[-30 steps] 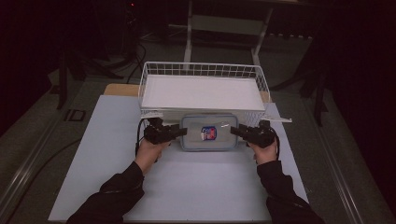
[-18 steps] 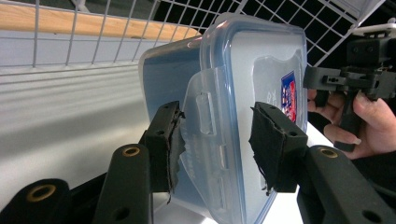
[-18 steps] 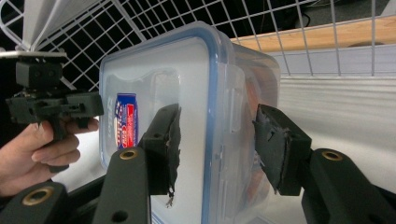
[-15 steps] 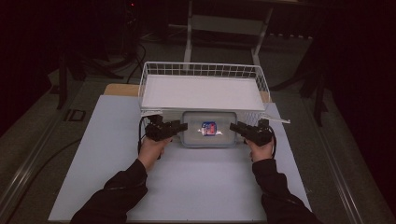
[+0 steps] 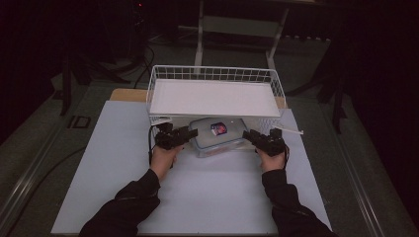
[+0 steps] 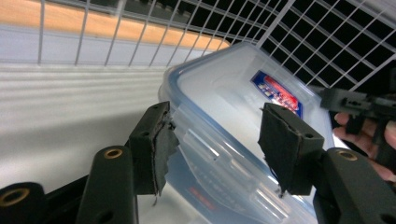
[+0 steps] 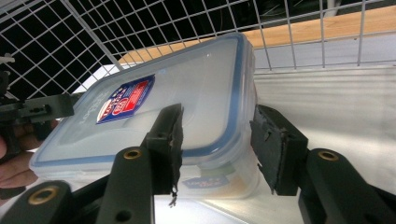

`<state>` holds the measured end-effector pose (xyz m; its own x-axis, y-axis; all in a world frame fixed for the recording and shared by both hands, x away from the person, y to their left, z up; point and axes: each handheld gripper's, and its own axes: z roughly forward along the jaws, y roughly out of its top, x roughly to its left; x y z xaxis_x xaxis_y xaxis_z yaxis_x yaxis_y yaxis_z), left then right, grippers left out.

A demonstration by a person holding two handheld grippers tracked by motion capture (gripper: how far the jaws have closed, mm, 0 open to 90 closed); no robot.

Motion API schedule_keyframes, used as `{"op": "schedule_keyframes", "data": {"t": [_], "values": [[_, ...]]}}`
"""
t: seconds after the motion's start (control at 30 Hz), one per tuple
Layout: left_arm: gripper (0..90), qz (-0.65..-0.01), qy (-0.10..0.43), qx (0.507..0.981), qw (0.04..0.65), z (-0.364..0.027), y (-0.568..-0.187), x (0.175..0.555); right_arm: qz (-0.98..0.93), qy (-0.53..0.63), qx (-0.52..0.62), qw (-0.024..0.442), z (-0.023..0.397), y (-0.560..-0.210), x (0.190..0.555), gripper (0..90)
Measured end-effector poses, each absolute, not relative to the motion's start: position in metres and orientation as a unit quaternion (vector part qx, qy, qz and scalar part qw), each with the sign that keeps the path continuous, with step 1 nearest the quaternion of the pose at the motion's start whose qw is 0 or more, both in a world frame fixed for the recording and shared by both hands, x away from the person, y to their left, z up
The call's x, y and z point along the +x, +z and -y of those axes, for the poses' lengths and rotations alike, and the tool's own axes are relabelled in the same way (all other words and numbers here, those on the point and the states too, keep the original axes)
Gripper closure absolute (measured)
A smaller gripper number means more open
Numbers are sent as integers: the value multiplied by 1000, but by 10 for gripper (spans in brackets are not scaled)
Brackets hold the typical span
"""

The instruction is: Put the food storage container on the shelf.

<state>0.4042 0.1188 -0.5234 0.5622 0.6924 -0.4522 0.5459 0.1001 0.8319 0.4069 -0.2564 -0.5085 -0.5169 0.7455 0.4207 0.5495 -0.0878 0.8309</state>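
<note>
Left gripper [image 6: 219, 140]: black two-jaw tool with ragged rubbery pads; jaws have just been opening and now straddle the near corner of the plastic box [image 6: 233, 116]; one pad sits at the box's rim, the other stands clear over the lid, so released, not pinching. Right gripper [image 7: 217, 140]: same matte black build, brass-coloured pivot pins; jaws straddle the opposite corner of the box, one pad over the lid, the other beside the side wall with a gap showing; whether it presses I cannot tell. Both forearms in dark sleeves come in low in the high view, left hand [image 5: 165, 155] and right hand [image 5: 272, 158] wrapped round the tool bodies, jaws pointing inward at each other. Box: translucent, rectangular with rounded corners, blue seal line round the lid, red-and-blue label [image 7: 126, 98] on top, clip flaps on the sides; it sits between the two tools, on the white table [image 5: 207, 197], its far part under the white wire basket [image 5: 212, 74].
</note>
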Motion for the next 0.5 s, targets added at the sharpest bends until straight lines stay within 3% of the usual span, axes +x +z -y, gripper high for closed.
{"op": "schedule_keyframes", "data": {"t": [0.2, 0.5], "values": [[360, -462, 74, 666, 581, -118, -518, 399, -680, 548, 476, 106, 252, -505, 403, 445], [150, -413, 97, 703, 570, -117, -506, 373, -686, 553, 455, 128, 244, -494, 378, 410]]}}
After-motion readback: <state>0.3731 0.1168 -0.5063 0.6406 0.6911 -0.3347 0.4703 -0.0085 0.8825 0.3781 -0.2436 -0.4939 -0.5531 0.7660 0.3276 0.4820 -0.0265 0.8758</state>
